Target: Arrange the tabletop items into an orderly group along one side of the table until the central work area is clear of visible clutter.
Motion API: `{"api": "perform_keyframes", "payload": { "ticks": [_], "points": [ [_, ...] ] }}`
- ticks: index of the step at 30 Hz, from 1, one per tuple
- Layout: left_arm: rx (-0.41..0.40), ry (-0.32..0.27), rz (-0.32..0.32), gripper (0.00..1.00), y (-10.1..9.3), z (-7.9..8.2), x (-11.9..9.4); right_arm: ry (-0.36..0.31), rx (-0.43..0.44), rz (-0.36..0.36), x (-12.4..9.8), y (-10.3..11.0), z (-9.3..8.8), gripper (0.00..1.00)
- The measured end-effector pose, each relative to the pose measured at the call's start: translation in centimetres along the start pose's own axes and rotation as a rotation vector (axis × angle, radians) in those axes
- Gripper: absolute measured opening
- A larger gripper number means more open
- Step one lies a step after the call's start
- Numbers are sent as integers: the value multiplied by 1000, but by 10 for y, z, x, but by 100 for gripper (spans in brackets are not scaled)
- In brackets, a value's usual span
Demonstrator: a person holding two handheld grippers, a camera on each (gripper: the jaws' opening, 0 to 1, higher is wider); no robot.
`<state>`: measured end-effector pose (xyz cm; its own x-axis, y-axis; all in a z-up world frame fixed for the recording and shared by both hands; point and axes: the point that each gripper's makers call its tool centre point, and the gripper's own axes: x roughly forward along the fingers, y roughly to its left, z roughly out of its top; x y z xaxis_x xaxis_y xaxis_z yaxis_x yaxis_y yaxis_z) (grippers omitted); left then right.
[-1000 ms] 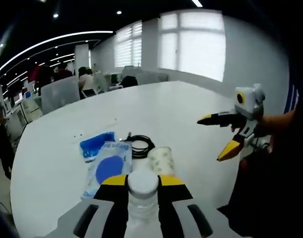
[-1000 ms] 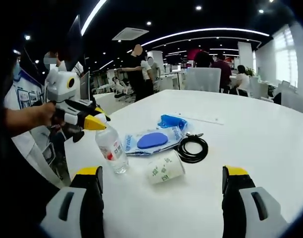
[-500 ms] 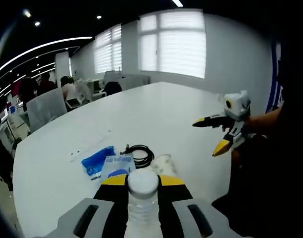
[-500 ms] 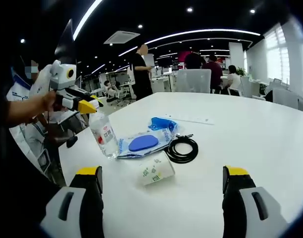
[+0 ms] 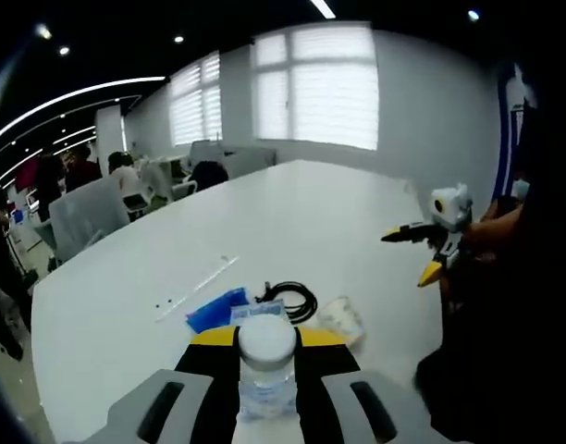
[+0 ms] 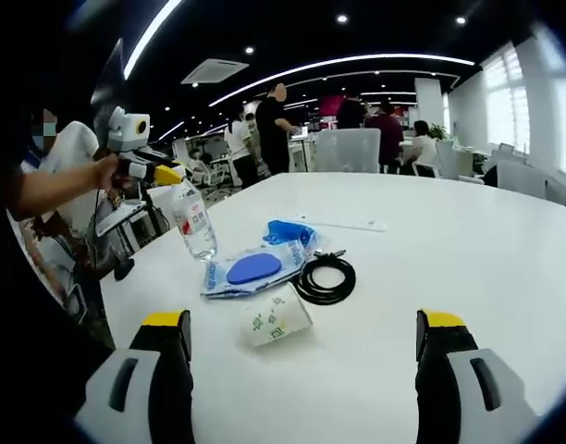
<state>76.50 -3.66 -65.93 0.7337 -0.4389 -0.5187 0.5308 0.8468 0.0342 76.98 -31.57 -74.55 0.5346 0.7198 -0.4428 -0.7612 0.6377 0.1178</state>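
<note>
Tabletop (image 6: pixel 468 268) items sit bunched near one edge: blue packet (image 6: pixel 251 269), black cable (image 6: pixel 324 277), and a tipped paper cup (image 6: pixel 276 320). Left hand-held gripper (image 6: pixel 163 174) is clamped on the bottle (image 6: pixel 194 222) at the edge. Right hand-held gripper (image 6: pixel 301 356) hangs wide apart, holding nothing.

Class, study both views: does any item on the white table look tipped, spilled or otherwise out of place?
Yes. The paper cup lies on its side near the black cable coil, not upright. Nothing looks spilled. The water bottle is upright, gripped in the left claw.
</note>
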Motion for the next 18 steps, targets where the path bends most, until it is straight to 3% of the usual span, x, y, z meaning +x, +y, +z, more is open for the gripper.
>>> {"api": "perform_keyframes", "payload": {
  "ticks": [18],
  "points": [
    [55,48,-90,18,47,-17,37,4,20,-70,2,-12,3,97]
  ]
}}
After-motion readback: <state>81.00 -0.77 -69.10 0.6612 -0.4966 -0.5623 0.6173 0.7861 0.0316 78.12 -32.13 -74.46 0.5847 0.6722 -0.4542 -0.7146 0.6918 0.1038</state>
